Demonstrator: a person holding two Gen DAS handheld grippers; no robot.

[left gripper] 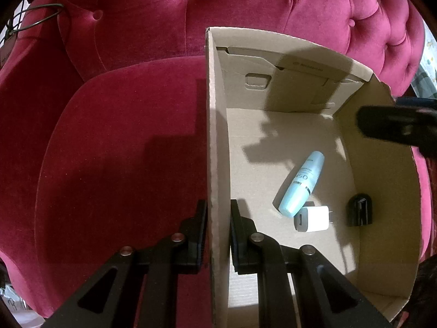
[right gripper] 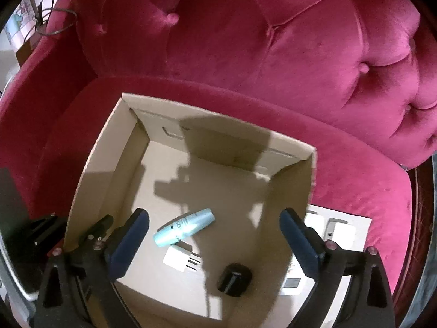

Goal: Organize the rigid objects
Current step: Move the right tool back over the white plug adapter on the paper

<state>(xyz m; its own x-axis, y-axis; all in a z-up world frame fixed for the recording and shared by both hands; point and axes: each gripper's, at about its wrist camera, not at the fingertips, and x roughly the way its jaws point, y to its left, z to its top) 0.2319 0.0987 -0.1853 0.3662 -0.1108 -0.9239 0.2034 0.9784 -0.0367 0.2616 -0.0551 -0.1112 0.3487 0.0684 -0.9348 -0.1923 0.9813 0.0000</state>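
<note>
Left gripper (left gripper: 218, 213) clamped on left wall of cardboard box (left gripper: 215, 136) on pink velvet armchair (right gripper: 273, 54). Right gripper (right gripper: 214, 222) spread wide above box, empty. Inside: pale blue tube (right gripper: 184, 228), white charger (right gripper: 181, 259), black adapter (right gripper: 234, 278).

place: looking like a home, living room | evidence: a tufted magenta velvet armchair (right gripper: 273, 63) is filling both views | a cardboard box (right gripper: 90, 164) is sitting on its seat cushion | a thin cable (right gripper: 58, 20) is trailing over one armrest, bit of cluttered room peeking behind
</note>
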